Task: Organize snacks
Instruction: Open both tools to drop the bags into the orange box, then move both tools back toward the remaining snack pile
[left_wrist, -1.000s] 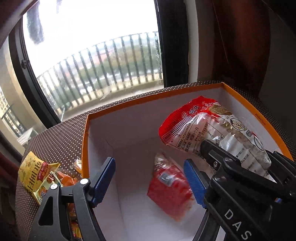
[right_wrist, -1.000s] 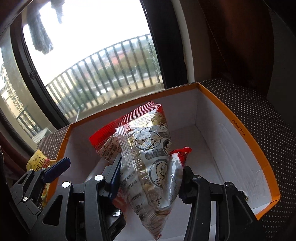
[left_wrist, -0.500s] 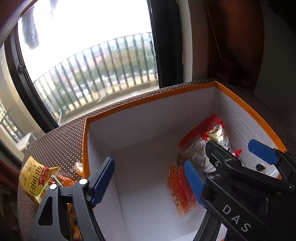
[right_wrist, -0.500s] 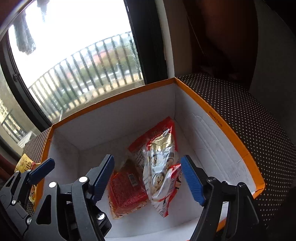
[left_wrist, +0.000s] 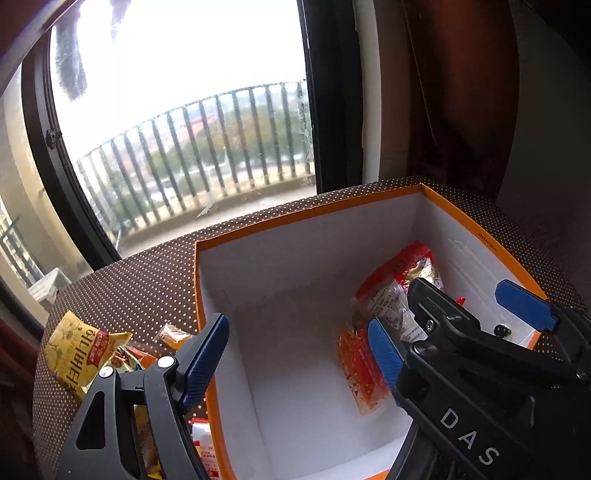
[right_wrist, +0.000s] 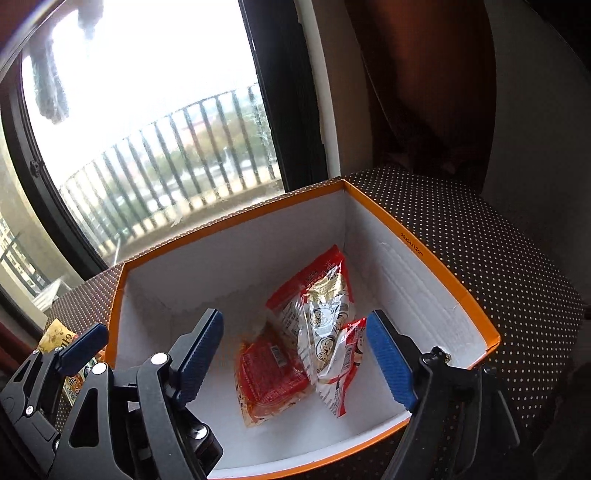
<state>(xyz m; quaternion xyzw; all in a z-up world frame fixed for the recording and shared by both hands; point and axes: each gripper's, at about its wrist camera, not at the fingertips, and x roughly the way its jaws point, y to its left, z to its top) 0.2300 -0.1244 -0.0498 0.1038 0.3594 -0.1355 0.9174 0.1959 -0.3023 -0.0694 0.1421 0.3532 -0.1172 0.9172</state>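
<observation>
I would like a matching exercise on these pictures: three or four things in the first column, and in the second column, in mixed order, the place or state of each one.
Things:
1. red and silver packet
2. flat red packet
3. yellow packet
4. right gripper

Places or states:
A. open, nothing between its jaws
B. on the dotted cloth, outside the box
C. on the box floor, partly under another packet
D. in the box, lying over another packet

Pairs: 1-D, 2-C, 3-B, 4-A

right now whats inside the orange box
Two snack packs lie in the box: a red pack and a red-and-clear cartoon pack that overlaps its edge. Whatever is beneath them is covered. The near corners are hidden by the fingers.
</observation>
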